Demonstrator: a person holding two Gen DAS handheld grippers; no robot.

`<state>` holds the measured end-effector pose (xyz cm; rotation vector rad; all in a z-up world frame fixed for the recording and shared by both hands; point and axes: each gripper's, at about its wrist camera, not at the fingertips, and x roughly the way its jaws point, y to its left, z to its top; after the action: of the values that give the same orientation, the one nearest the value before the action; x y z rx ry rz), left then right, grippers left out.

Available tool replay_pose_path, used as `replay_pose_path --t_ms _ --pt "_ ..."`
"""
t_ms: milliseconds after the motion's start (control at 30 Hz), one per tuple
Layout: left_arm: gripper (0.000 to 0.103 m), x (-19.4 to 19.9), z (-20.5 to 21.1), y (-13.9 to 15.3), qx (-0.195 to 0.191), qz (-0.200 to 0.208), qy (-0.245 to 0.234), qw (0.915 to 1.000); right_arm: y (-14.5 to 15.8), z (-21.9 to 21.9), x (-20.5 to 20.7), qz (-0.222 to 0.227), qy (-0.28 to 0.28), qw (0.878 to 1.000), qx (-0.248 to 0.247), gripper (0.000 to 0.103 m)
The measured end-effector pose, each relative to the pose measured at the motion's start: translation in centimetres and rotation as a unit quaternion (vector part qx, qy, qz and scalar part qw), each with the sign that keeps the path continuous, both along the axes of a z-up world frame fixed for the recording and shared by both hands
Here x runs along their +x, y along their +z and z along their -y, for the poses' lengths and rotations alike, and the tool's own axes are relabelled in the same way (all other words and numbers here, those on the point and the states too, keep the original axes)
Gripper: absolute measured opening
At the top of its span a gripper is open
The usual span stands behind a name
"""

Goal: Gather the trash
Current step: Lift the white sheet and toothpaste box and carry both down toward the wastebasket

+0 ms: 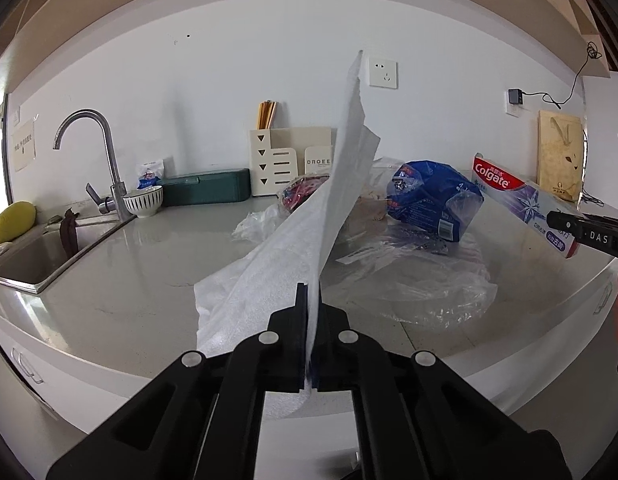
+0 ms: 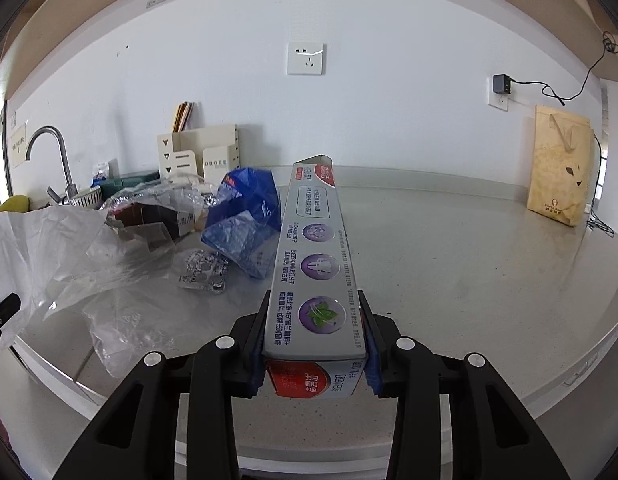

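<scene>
Glossy counter – foam sheet, rect. carton gripped.

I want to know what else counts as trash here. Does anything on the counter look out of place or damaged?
Yes: crumpled clear plastic film, a torn blue wrapper and a flattened foil packet lie strewn mid-counter, unlike the tidy items along the wall.

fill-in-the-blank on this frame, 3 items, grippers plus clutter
1. The left gripper is shut on a white ____ sheet.
2. The right gripper is shut on a ____ box.
3. The crumpled bag left on the counter is ____ in colour.

Missing: foam; toothpaste; blue
</scene>
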<state>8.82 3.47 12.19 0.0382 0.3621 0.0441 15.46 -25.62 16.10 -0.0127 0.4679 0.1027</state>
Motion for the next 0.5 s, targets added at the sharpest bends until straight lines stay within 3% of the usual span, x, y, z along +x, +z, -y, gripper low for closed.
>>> replay_pose_path --t_ms 500 --pt "0.002 -5.7 0.8 4.1 -0.004 0.055 -0.020 0.9983 3.9 -0.1 -8.8 0.050 0.018 0.999 0.009 0.042"
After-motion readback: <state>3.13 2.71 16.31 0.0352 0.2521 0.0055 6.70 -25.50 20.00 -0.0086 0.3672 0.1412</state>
